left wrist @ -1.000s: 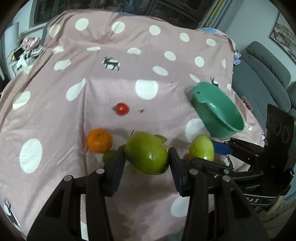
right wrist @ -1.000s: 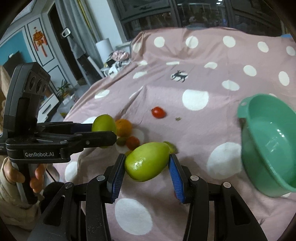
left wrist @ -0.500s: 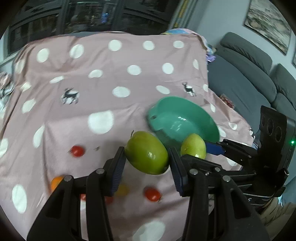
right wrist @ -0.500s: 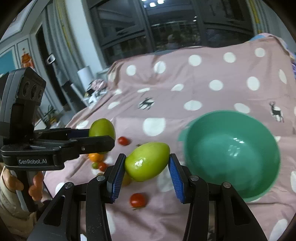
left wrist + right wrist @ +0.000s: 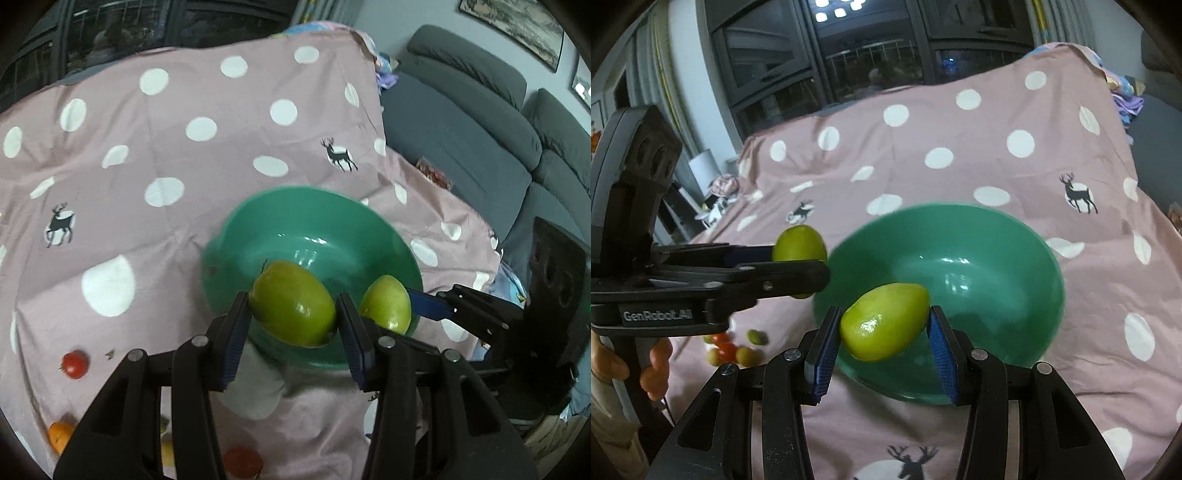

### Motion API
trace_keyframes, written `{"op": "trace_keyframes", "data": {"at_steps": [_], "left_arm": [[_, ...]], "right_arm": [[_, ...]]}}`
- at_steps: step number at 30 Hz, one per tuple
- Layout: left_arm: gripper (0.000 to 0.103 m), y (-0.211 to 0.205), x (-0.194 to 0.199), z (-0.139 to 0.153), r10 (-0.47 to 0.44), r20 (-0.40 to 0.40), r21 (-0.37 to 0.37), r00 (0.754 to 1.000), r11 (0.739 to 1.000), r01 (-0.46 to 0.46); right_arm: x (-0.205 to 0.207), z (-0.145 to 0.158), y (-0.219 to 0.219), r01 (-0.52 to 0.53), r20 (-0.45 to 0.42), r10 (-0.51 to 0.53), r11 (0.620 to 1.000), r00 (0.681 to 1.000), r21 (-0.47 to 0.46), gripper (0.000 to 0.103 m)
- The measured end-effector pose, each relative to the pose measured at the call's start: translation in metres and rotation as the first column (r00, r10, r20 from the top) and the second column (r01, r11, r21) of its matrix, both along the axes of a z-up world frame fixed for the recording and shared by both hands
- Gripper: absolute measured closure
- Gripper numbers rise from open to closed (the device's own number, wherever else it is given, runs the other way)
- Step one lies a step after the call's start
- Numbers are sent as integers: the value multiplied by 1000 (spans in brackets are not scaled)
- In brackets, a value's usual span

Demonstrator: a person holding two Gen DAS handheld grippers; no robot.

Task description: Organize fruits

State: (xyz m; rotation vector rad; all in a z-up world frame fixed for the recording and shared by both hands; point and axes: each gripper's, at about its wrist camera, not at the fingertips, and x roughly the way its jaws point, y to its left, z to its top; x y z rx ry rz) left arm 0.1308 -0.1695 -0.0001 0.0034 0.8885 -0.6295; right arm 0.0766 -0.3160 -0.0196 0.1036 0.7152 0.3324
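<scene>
Two black two-finger tools, left tool (image 5: 293, 314) and right tool (image 5: 882, 326), each clench one green mango (image 5: 291, 302) (image 5: 884, 326) over the single teal plastic bowl (image 5: 997, 236).

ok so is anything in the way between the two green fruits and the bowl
Nothing visible. The green bowl is empty, and both held green fruits, the left gripper's and the right gripper's, hang at its near rim. The only thing close is the other gripper beside each.

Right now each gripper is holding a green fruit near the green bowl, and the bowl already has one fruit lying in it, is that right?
Not quite: the green bowl is empty, as the right wrist view shows. Each gripper, left and right, does hold a green fruit near it.
</scene>
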Motion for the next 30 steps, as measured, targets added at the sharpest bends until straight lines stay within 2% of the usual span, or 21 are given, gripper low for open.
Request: {"op": "trace_keyframes", "data": {"at_steps": [6, 10, 14, 16, 17, 20, 22, 27, 30], "left_arm": [[58, -16, 9, -16, -4, -26, 78, 1000, 997, 6], [55, -13, 11, -15, 5, -21, 88, 1000, 996, -3], [42, -1, 11, -9, 34, -12, 69, 999, 997, -33], [26, 12, 8, -4, 64, -5, 69, 998, 996, -64], [23, 18, 7, -3, 81, -2, 70, 997, 994, -81], [20, 44, 1, 3, 141, -2, 59, 990, 988, -140], [13, 66, -6, 6, 192, -2, 51, 981, 980, -192], [11, 114, -28, 10, 304, -17, 17, 952, 953, -304], [0, 138, -45, 9, 358, -27, 3, 933, 934, -358]], "right_arm": [[6, -10, -3, 6, -33, -7, 1000, 999, -25, 54], [7, -12, -5, 20, -45, -21, 1000, 999, -22, 54], [6, -11, -6, 31, -48, -32, 999, 998, -14, 53], [4, -10, -8, 43, -47, -43, 999, 998, -10, 53], [2, -9, -8, 49, -46, -49, 999, 998, -5, 53], [-4, -4, -7, 48, -32, -48, 999, 998, 15, 49], [-9, -1, -3, 29, -19, -29, 999, 999, 29, 48], [-21, 3, 17, -47, -13, 48, 997, 999, 58, 47], [-27, 3, 32, -90, -21, 92, 995, 996, 49, 47]]}}
